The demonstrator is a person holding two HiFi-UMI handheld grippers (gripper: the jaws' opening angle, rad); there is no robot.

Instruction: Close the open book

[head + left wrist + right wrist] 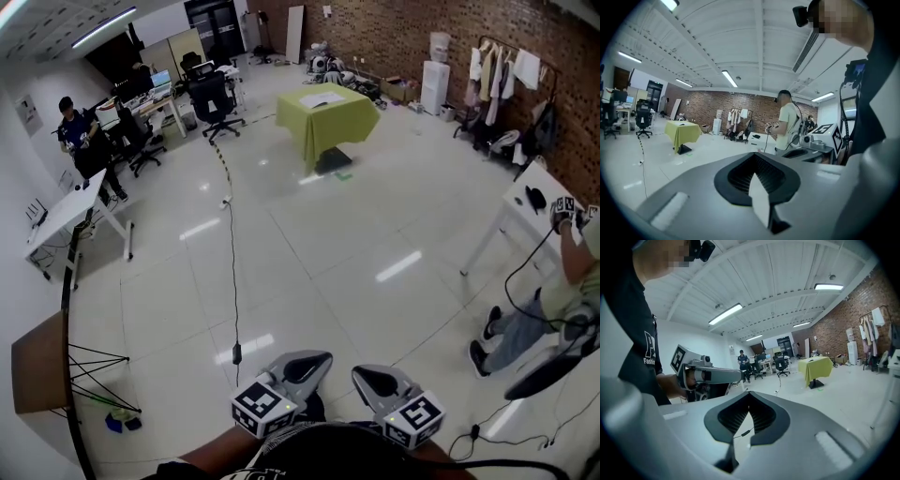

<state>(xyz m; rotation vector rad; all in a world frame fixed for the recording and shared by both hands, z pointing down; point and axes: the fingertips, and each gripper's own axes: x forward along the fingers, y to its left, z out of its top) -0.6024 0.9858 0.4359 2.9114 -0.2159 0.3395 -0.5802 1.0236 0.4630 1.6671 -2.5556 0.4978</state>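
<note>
While left tongs [309, 361] and right tongs [370, 377] sit shut and empty, the probable book [322, 99] lies mid-tabletop [339, 124], well apart, straight ahead, neither hand nearer.

The table [330, 127] is wearing a yellow-green cloth, with white sheets [323, 99] lying on top. Around the table, the floor [309, 244] is gleaming white in a faint grid of tiles. A black cable [232, 272] is running across the floor beside the table. Behind the table, the wall [394, 37] is showing red-brown brick. Well apart from the table, the left gripper [314, 359] and right gripper [367, 375] are showing grey shells, black ribbed jaws and black-and-white square markers.
</note>
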